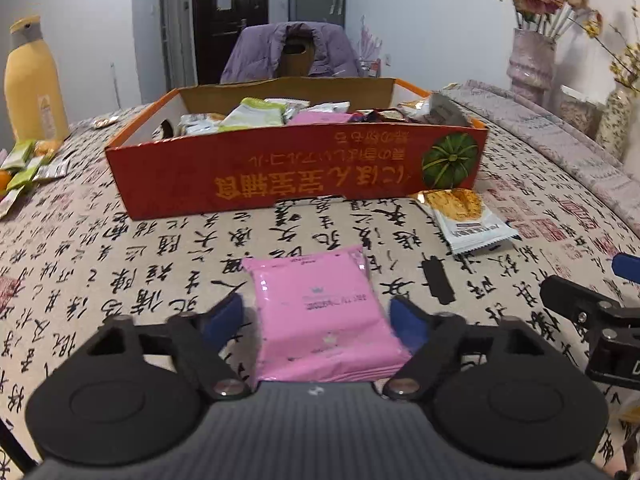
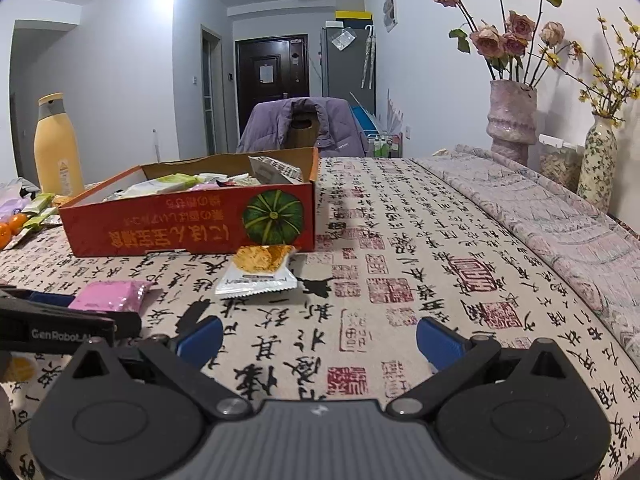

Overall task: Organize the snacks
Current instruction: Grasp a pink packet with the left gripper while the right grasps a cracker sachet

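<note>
My table point(image 2: 420, 248) wears a cream cloth printed with black calligraphy and red seals. On it lie the pink packet point(image 1: 320, 320), the white packet with the orange picture point(image 1: 466, 216) near the box's front corner, and the red pumpkin box point(image 1: 296, 168). At the left edge I see loose green sachets point(image 1: 24, 168), oranges point(image 2: 10, 228) and a yellow bottle point(image 1: 34, 84); two vases point(image 2: 514, 120) stand along the right.
</note>
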`<state>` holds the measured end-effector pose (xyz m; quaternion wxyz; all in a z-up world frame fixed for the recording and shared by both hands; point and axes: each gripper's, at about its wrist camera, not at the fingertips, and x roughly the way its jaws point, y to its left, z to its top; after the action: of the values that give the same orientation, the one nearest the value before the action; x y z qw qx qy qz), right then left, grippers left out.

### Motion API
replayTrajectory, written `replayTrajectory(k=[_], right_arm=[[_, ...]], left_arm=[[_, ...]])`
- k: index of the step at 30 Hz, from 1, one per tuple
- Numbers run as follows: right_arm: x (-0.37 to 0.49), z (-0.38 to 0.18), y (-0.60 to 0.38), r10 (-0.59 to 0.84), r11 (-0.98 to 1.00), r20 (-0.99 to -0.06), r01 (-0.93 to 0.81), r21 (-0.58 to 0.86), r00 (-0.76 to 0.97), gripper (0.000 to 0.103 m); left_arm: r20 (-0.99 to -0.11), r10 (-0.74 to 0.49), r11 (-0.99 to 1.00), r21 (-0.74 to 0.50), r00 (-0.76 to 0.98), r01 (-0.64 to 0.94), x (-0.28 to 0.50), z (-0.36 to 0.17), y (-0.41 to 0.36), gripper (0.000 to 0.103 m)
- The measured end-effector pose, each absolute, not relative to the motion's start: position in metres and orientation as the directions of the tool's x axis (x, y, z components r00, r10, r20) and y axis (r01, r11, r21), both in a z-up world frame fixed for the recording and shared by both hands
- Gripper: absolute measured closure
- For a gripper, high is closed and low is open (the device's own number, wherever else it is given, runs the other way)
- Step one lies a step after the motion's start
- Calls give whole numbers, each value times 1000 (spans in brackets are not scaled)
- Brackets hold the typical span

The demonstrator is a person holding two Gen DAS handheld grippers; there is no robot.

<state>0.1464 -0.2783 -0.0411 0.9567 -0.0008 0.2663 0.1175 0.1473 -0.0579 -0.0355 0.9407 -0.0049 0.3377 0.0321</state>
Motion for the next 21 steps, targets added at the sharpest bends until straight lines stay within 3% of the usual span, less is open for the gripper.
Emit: replayTrajectory(k=[2,9,21], right_arm=[[146,-42,-281,219,974,-512,-218,64,831,0],[144,-43,-283,206,977,-516,-203,63,832,0],[149,-41,-266,226,971,-523,-236,50,822,0]], left_arm=[[-630,47,999,15,775,-48,145,-35,-58,40],[-601,17,999,-13,799,-31,140,-27,-48,40],[-476,109,992,-4,873,-126,137,-2,3,40]])
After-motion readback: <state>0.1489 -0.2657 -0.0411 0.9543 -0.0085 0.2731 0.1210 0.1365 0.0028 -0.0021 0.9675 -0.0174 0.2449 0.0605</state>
